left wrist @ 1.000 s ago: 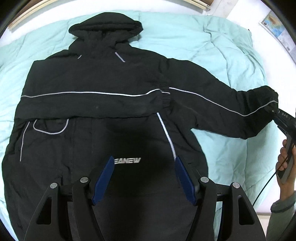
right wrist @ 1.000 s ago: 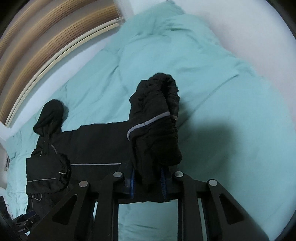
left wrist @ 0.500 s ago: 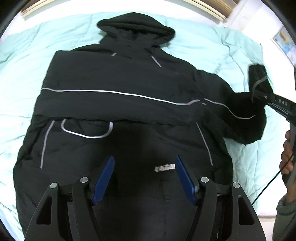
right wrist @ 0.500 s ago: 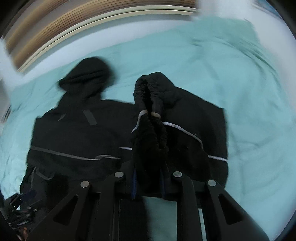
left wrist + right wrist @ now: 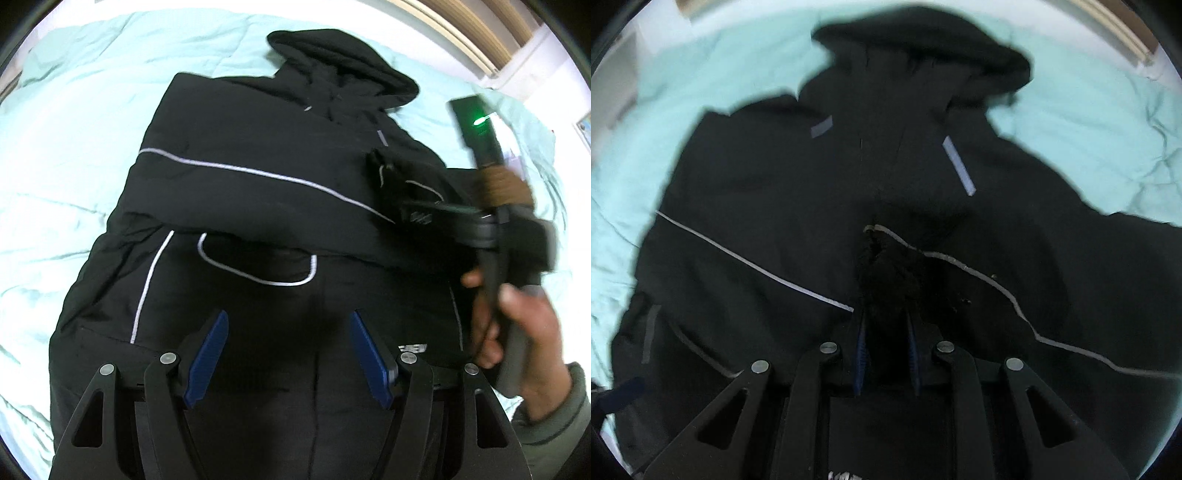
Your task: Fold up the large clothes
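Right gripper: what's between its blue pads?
The black jacket's bunched sleeve cuff, seen in the right wrist view; right gripper jaws are opening.

**Dim, Soft Light; Motion Blur on the Right**

Strong fisheye bending with dark vignette at every rim. Brightest toward 2 o'clock in the left wrist view. Black jacket (image 5: pixel 258 206) swallowing detail against pale bedding (image 5: pixel 74 129). Smeared hand (image 5: pixel 517 325) at 3 o'clock; right wrist view blurred throughout.
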{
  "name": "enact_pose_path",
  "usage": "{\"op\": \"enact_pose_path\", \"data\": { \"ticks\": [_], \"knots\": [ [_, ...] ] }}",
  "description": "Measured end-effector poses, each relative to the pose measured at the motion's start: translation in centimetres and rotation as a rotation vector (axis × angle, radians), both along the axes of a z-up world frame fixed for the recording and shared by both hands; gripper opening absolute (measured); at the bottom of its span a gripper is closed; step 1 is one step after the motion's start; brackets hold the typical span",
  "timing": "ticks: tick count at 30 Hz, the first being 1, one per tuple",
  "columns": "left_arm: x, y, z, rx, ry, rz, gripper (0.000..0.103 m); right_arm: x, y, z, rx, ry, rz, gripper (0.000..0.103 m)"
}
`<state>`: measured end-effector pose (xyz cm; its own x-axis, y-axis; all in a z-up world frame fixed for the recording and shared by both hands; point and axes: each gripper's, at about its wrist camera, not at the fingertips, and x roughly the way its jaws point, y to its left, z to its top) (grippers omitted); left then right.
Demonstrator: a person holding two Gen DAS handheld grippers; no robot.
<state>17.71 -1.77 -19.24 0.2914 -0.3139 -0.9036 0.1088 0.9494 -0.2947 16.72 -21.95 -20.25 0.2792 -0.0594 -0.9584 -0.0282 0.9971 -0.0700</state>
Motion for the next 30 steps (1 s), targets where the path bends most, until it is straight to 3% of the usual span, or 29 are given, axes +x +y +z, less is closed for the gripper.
{"op": "enact_pose_path", "data": {
  "ticks": [2, 5, 9, 11, 13, 15, 19, 25, 30],
  "knots": [
    [0.4, 0.2, -0.6, -0.002, 0.013, 0.006, 0.07, 0.3, 0.4, -1.8, -0.019, 0.016, 0.008, 0.028],
    [1.1, -0.1, -1.2, -0.018, 0.025, 0.007, 0.07, 0.4, 0.0, -2.0, 0.014, 0.019, 0.021, 0.036],
    [2.5, -1.1, -0.8, -0.034, -0.006, -0.019, 0.07, -1.1, -2.3, 1.0, 0.201, 0.027, 0.038, 0.058],
    [3.5, -1.8, -0.3, -0.055, -0.033, -0.036, 0.07, -3.0, -4.1, 3.7, 0.283, -0.006, 0.025, 0.062],
    [4.8, -2.7, 0.2, -0.09, -0.057, -0.052, 0.07, -4.7, -5.6, 5.7, 0.304, -0.054, 0.009, 0.063],
    [6.3, -3.7, 0.7, -0.142, -0.078, -0.066, 0.07, -6.4, -7.8, 7.5, 0.254, -0.101, -0.03, 0.063],
    [9.8, -6.8, 0.4, -0.247, -0.086, -0.125, 0.07, -8.0, -11.2, 8.0, 0.222, -0.111, -0.097, 0.063],
    [13.3, -10.7, -3.0, -0.314, 0.018, -0.169, 0.07, -8.9, -13.8, 8.0, 0.228, -0.083, -0.139, 0.063],
    [13.8, -12.1, -5.5, -0.367, 0.083, -0.167, 0.069, -9.0, -13.7, 7.6, 0.221, -0.074, -0.14, 0.063]
  ]
}}
